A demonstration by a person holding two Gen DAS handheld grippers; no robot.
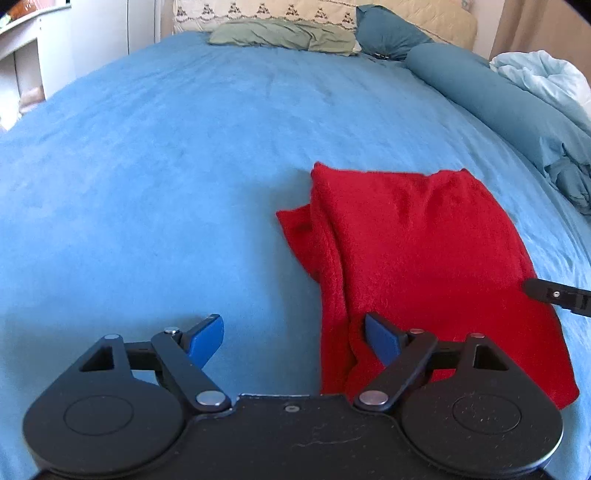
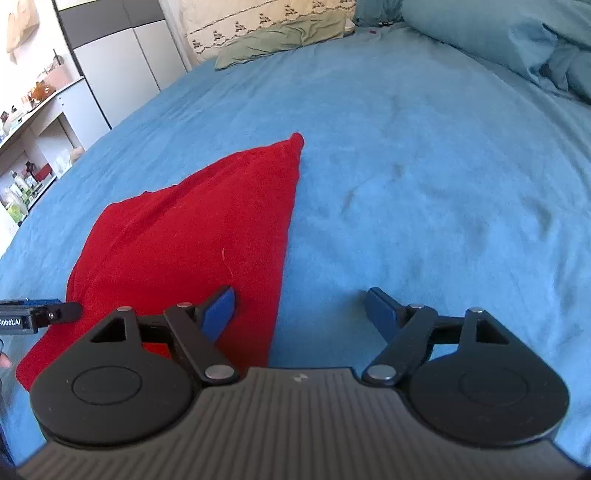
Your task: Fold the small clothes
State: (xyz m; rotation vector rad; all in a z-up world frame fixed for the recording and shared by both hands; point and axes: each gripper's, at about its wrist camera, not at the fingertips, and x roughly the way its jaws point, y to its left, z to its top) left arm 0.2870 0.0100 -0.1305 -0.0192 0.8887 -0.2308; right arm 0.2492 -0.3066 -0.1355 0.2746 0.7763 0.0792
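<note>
Hovering spread wide and holding nothing, the left tongs point(image 1: 293, 341) straddle the near left edge of the red cloth point(image 1: 417, 251), while the right tongs point(image 2: 300, 314), equally agape, straddle its near right edge. That cloth lies already doubled on the blue bed point(image 1: 147, 166), a loose flap poking out at its left. Judging by this, another fold is about to begin: both tongs must pinch the near corners. Farther off lie a green pillow point(image 1: 280, 35) and teal bolster point(image 1: 480, 92).
</note>
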